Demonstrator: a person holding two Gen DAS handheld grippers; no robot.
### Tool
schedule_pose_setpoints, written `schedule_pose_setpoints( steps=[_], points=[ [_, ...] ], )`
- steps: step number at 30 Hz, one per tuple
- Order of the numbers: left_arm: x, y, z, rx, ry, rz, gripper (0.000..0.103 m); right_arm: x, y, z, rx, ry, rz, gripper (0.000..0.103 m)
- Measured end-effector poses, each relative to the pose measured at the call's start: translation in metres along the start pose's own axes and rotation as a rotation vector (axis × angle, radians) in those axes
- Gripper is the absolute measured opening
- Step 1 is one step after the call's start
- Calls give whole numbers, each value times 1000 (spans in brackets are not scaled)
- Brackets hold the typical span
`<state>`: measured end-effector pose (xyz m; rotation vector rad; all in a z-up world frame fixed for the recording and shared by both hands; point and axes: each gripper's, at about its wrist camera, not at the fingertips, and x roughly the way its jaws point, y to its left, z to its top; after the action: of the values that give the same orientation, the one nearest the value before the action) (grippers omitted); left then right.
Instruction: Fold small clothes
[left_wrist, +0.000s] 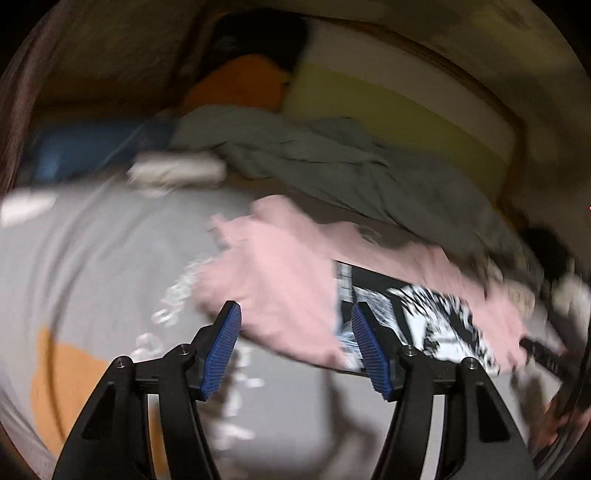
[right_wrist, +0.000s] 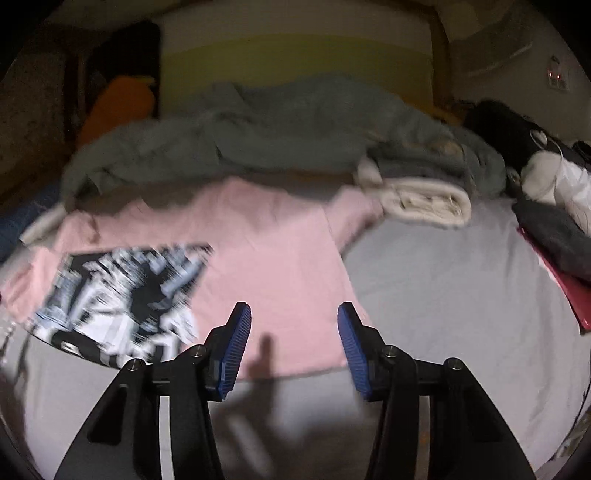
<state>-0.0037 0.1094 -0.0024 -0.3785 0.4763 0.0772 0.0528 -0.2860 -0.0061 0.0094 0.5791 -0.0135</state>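
A pink T-shirt (right_wrist: 266, 251) with a black-and-white print (right_wrist: 122, 291) lies spread on the grey bed sheet (right_wrist: 443, 302). In the left wrist view the same pink T-shirt (left_wrist: 280, 280) lies ahead, its print (left_wrist: 417, 321) to the right, everything blurred. My left gripper (left_wrist: 295, 321) hangs open above the shirt's near edge, nothing between its blue pads. My right gripper (right_wrist: 294, 319) is open too, over the shirt's plain lower part, holding nothing.
A rumpled grey-green blanket (right_wrist: 258, 133) lies behind the shirt. A rolled cream cloth (right_wrist: 424, 203) sits at its right, dark and white items (right_wrist: 546, 177) and a red folder (right_wrist: 565, 291) further right. In the left wrist view sit an orange cushion (left_wrist: 236, 85), a blue pillow (left_wrist: 85, 151) and a white cloth (left_wrist: 177, 170).
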Motion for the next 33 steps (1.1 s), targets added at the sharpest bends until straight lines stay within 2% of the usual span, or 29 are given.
schedule_pose_setpoints(
  steps=[1,3,5,7,8,9,10,11,13,14,16,18,20,23,25,27,28,30,33],
  points=[
    [2,9,2,-35,24,23,61,-6,2,1,4,-20,26,50],
    [11,16,3,-18,66,118,60,-10,6,2,0,-24,51,50],
    [21,22,3,-33,96,90,60,-11,10,0,-13,-16,42,50],
    [32,37,8,-148,133,14,55,-11,10,-2,-15,-9,48,50],
    [37,45,10,-199,140,-18,43,-11,11,-3,-11,-5,51,50],
    [41,51,12,-237,145,-36,28,-11,11,-4,-8,-3,55,50],
    [45,58,13,-278,145,-57,22,-10,11,-5,-7,1,62,50],
    [46,64,14,-309,140,-82,12,-8,11,-5,-9,9,66,50],
    [43,71,14,-342,118,-101,9,0,11,-8,-22,35,20,50],
    [39,65,13,-306,108,-75,9,7,10,-9,-27,66,-21,50],
    [35,51,13,-203,91,-9,9,29,1,-15,-10,184,-111,50],
    [37,48,11,-192,105,26,12,32,-8,-17,48,190,-78,50],
    [42,57,6,-235,129,20,16,31,-6,-13,41,200,-84,50],
    [45,70,5,-276,138,-35,18,29,-10,-14,64,181,-63,50],
    [45,69,7,-275,135,-85,31,22,-15,-12,104,155,-30,50],
    [46,67,10,-278,134,-155,58,10,-24,-6,157,94,9,50],
    [47,64,11,-273,136,-170,60,6,-27,-3,171,70,16,50],
    [49,57,13,-251,131,-136,61,-2,-32,0,188,40,19,52],
    [51,55,13,-238,129,-117,61,-2,-38,0,209,48,14,52]
  ],
)
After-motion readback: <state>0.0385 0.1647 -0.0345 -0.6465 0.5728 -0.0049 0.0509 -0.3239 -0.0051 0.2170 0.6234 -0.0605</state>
